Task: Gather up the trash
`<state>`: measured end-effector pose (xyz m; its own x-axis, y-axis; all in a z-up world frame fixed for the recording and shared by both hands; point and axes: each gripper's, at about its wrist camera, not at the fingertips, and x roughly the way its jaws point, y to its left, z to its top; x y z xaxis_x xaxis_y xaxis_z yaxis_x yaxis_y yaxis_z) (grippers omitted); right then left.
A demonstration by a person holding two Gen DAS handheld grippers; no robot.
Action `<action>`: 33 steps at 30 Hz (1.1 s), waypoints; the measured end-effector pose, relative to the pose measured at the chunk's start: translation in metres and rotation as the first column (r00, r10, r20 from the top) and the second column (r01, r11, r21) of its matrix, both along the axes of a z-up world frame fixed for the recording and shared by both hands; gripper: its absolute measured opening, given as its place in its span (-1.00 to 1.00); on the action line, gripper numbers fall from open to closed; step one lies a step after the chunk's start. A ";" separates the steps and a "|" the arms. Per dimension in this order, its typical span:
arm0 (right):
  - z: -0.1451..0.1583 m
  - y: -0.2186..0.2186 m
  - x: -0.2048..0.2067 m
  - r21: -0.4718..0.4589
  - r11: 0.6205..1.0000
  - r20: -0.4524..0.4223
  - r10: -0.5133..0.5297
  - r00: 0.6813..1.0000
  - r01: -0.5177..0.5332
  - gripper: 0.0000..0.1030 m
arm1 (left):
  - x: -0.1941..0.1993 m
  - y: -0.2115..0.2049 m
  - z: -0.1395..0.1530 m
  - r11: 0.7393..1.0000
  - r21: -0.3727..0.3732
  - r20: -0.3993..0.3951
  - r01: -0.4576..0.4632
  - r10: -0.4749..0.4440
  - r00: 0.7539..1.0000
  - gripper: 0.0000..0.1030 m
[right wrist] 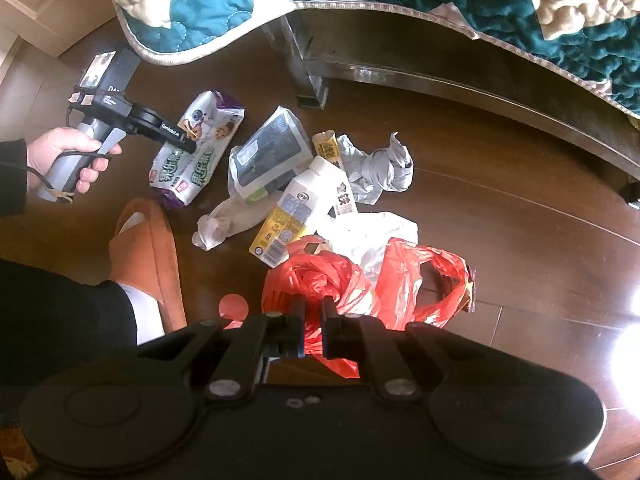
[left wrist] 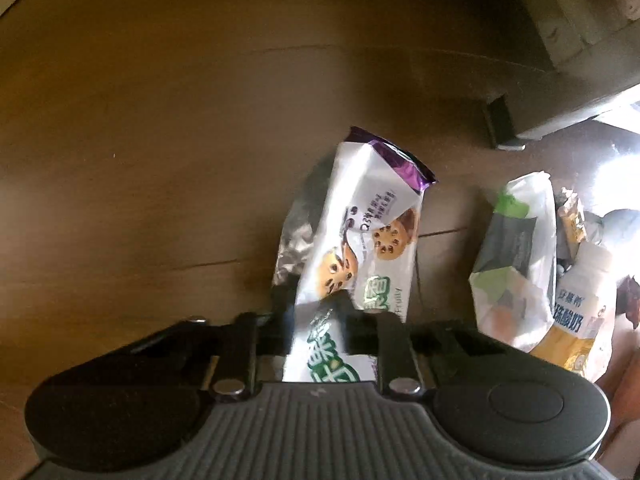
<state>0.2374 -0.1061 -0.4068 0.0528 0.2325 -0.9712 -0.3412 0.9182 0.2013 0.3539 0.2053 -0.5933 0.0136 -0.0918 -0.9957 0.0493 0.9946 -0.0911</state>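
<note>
- Cookie wrapper [left wrist: 352, 240] is seen lying on the dark wooden floor [left wrist: 140, 140], at the left edge of a scattered litter pile in the right wrist view.
- Long axis: in the left wrist view it runs away from the camera, purple crimped end farthest, near end between the tool fingers. In the right wrist view the same axis runs diagonally, purple end toward the upper right.
- Appearance: elongated white packet, creased and partly flattened, printed with chocolate-chip cookie pictures and green lettering; silver foil lining is exposed along one side.
- Left tool [left wrist: 320, 320] is pointed steeply down at the packet; its jaws are closed in against the near end of the cookie wrapper, which sits pinched between them. In the right wrist view its tip [right wrist: 188, 145] is seen on the middle of the packet, the handle held by a hand [right wrist: 64, 152] in a dark sleeve.
- Right tool [right wrist: 312, 320] is closed on a bunched fold of the red plastic bag [right wrist: 320, 280], which is spread on the floor just past it.
- Nearby litter noted: yogurt carton [right wrist: 296, 208], white with yellow base, lying on its side; grey crumpled wrapper [right wrist: 380, 168]; dark pouch in a clear bag [right wrist: 268, 152].
- An orange slipper [right wrist: 148, 248] is seen beside the pile.
</note>
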 end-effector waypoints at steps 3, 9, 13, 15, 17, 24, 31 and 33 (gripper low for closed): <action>0.000 0.001 -0.001 -0.007 1.000 0.006 0.003 1.000 -0.003 -0.87 | -0.004 -0.005 0.006 1.000 0.004 0.033 -0.002 0.002 0.999 -0.98; 0.004 -0.002 -0.004 -0.017 1.000 0.040 0.005 0.999 -0.004 -0.87 | -0.022 -0.005 0.033 1.000 -0.010 0.088 0.003 -0.002 0.996 -1.00; 0.016 -0.003 -0.008 -0.019 1.000 0.085 0.008 0.996 -0.006 -0.87 | -0.037 0.002 0.065 0.999 -0.013 0.127 -0.030 0.031 0.991 -1.00; 0.025 -0.004 -0.009 -0.020 1.000 0.108 0.004 0.994 -0.002 -0.87 | -0.043 0.006 0.080 0.999 -0.009 0.142 -0.051 0.051 0.988 -1.00; 0.036 -0.005 -0.010 -0.018 1.000 0.134 0.001 0.991 0.001 -0.87 | -0.041 0.013 0.097 0.997 -0.006 0.152 -0.072 0.072 0.986 -1.00; 0.095 -0.010 -0.018 0.012 1.000 0.258 -0.029 0.966 0.027 -0.88 | -0.052 0.029 0.172 0.989 -0.006 0.259 -0.151 0.147 0.955 -1.00; 0.165 -0.011 -0.026 0.059 0.998 0.399 -0.031 0.916 0.009 -0.88 | -0.051 0.039 0.227 0.986 -0.003 0.320 -0.164 0.156 0.934 -1.00; 0.170 -0.009 -0.028 0.059 0.998 0.411 -0.026 0.911 0.002 -0.88 | -0.052 0.045 0.219 0.985 -0.011 0.309 -0.173 0.168 0.936 -1.00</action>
